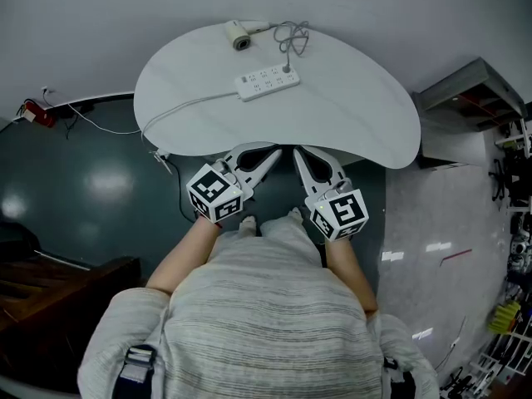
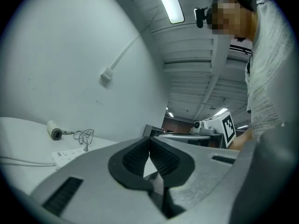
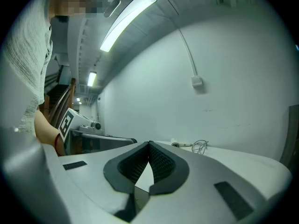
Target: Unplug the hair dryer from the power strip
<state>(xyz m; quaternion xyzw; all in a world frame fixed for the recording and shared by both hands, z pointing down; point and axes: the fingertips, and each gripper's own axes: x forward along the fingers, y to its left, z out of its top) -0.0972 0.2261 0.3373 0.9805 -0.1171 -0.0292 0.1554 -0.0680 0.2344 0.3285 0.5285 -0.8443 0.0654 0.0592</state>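
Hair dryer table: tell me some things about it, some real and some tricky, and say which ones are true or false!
1. The hair dryer lies at the far edge of the white table. True.
2. The left gripper is holding the plug. False: it is shut on nothing, at the table's near edge, far from the plug.
3. The power strip lies on the floor. False: it lies on the table.
4. The plug sits in the power strip. True.
5. The right gripper is wide open. False: it is shut and empty.
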